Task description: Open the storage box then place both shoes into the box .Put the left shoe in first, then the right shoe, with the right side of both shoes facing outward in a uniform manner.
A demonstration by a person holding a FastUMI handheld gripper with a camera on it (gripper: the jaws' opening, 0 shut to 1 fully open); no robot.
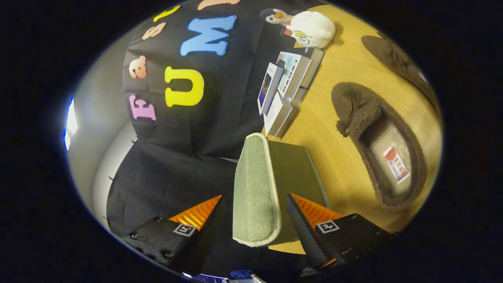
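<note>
My tongs (251, 208) straddle the box lid (256, 188), spread, not clamped; lid raised, I judge; both shoes (379, 145) wait on the table (334, 157).

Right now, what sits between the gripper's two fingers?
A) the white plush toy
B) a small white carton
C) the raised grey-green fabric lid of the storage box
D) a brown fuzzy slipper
C: the grey-green fabric lid stands between the open gripper fingers, neither visibly pressing it; both brown fuzzy slippers lie on the wooden table beyond.
</note>
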